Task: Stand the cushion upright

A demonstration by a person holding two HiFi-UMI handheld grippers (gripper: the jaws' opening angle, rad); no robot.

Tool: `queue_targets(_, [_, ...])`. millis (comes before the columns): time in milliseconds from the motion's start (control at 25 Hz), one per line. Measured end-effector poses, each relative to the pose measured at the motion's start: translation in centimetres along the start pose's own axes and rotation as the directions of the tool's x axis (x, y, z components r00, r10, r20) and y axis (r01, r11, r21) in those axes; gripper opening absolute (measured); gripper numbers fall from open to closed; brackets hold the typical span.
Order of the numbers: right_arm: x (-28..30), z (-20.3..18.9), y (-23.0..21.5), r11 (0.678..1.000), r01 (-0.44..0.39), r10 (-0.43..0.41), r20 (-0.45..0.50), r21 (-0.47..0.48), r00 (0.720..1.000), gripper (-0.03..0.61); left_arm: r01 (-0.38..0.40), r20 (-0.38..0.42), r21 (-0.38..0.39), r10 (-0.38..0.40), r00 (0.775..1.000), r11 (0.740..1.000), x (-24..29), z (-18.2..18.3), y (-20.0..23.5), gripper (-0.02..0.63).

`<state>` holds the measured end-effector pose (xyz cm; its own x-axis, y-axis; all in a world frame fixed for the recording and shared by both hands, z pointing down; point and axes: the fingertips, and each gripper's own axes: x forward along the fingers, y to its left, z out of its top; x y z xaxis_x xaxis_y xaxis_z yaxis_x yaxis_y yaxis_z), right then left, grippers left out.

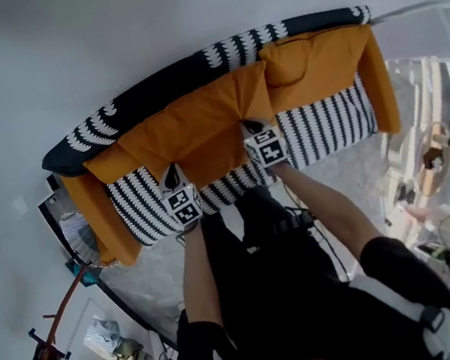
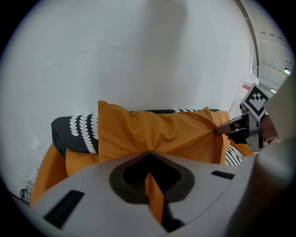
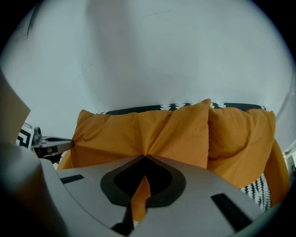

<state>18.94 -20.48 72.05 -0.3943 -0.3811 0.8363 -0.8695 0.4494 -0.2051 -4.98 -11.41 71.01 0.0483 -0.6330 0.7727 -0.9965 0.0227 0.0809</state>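
Observation:
A large orange cushion (image 1: 192,129) leans against the back of a black-and-white patterned sofa (image 1: 191,67), its lower edge lifted off the striped seat. My left gripper (image 1: 172,174) is shut on the cushion's lower left edge. My right gripper (image 1: 249,127) is shut on its lower right edge. In the left gripper view, orange fabric is pinched between the shut jaws (image 2: 149,153), and the cushion (image 2: 157,132) fills the middle with the right gripper (image 2: 218,131) at its far corner. The right gripper view shows the same pinch (image 3: 145,157), the cushion (image 3: 143,132) and the left gripper (image 3: 69,142).
A second orange cushion (image 1: 315,56) stands at the sofa's right end, touching the held one. Orange covers drape both armrests (image 1: 96,215). The striped seat (image 1: 325,122) shows at the right. A white wall rises behind. Wooden frames and clutter (image 1: 431,157) crowd the floor at right.

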Motion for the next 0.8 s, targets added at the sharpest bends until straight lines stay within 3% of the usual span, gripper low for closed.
queue_targets(520, [3.5, 2.2, -2.6, 1.0, 0.019, -0.02, 0.005, 0.014, 1.0, -0.002, -0.017, -0.014, 0.0, 0.017, 1.0, 1.0, 4.8, 1.8, 0.0, 0.0])
queue_targets(800, [5.2, 1.4, -3.0, 1.0, 0.011, -0.011, -0.011, 0.01, 1.0, -0.002, -0.029, -0.041, -0.008, 0.029, 0.999, 1.0, 6.9, 1.3, 0.7, 0.0])
